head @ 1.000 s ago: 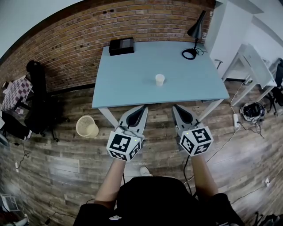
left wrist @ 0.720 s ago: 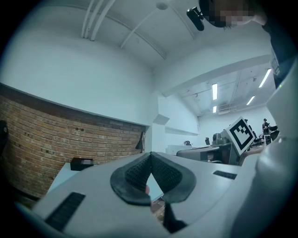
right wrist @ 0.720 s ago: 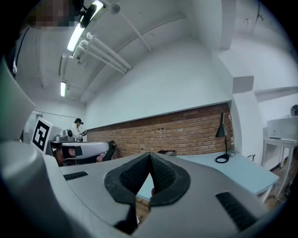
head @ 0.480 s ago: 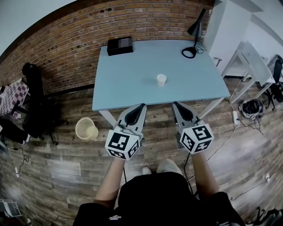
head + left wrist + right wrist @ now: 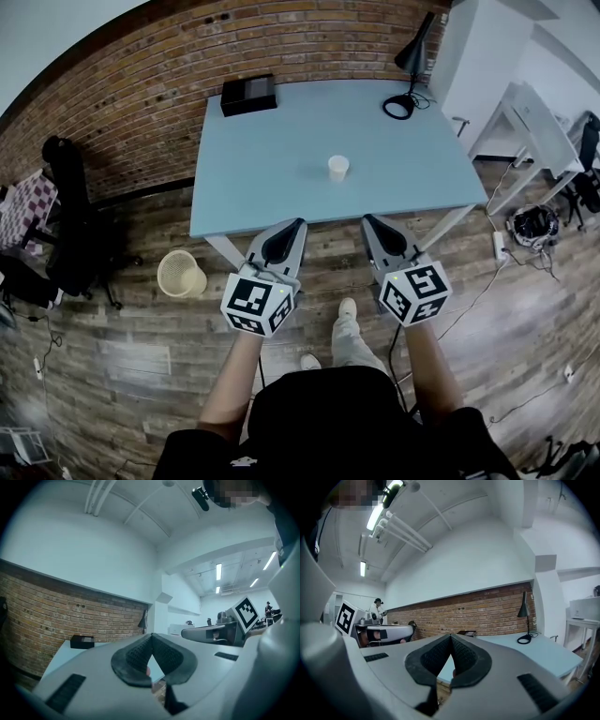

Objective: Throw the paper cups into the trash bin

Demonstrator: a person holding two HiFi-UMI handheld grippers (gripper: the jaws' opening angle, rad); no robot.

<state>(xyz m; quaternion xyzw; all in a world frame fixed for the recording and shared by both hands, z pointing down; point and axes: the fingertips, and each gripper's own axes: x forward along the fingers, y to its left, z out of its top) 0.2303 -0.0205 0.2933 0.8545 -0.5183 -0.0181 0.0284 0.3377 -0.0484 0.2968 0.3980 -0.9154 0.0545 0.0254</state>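
One paper cup [image 5: 338, 168] only, upright on the pale blue table [image 5: 262, 178], right of the middle and toward the near edge. Stands well ahead of both grippers, between their two lines and closer to that of the right gripper [image 5: 367, 220]; touched by neither. Left gripper [image 5: 299, 223] closed tight, ribbed pads meeting at the tips, nothing clamped between them. Right gripper likewise closed on nothing. Both held level and side by side above the wooden floor [image 5: 487, 319], tips reaching the table's near edge in the head view; over it or just short of it, not clear. Wicker trash bin [image 5: 181, 273] on the floor by the table's near-left leg, well apart from the cup and off to the left of the left gripper. Black box [image 5: 248, 96] and desk lamp [image 5: 412, 66] along the far edge. Hard to pick out the cup in either gripper view: grey jaw bodies filling the lower half, only a sliver of tabletop through the small gap under the pads, plus a pinkish speck too small to identify. Bin outside both gripper views.
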